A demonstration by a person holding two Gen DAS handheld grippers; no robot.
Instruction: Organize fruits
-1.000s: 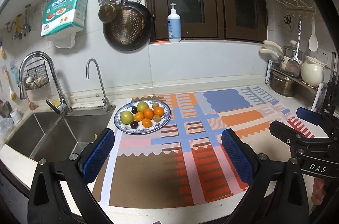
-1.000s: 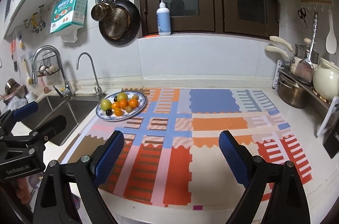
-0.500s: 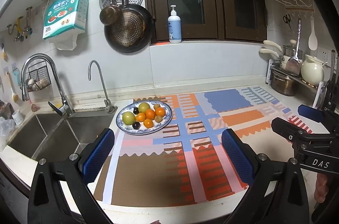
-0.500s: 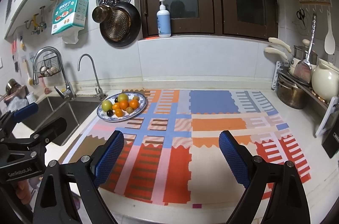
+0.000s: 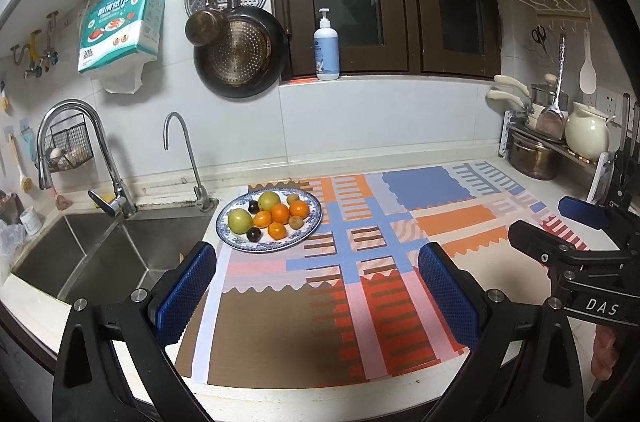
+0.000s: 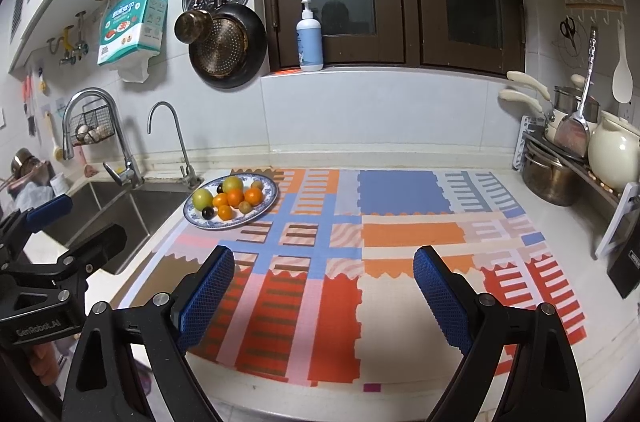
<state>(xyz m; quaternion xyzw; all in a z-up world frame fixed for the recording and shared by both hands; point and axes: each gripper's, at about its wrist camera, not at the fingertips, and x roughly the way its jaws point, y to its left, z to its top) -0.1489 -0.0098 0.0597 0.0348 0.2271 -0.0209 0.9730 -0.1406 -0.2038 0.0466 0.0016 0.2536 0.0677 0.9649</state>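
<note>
Fruit all on the plate, ahead and left of both pairs of jaws.

Your desk (image 5: 256, 378) carries a patterned mat (image 6: 400, 234); at its far left corner by the sink (image 5: 100, 254) sits the blue-rimmed plate (image 5: 308, 228) of fruits (image 5: 276, 216). Your left gripper (image 5: 316, 286) is nearer it than your right gripper (image 6: 320, 286); both stand wide open and empty. Against a second ago, the plate sits slightly higher in both views.

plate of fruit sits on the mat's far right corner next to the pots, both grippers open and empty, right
Not quite. The plate of fruit sits on the mat's far left corner, beside the sink, not by the pots. The right wrist view shows this. The rest holds: the left gripper and right gripper both have their jaws wide apart with nothing between them.
</note>
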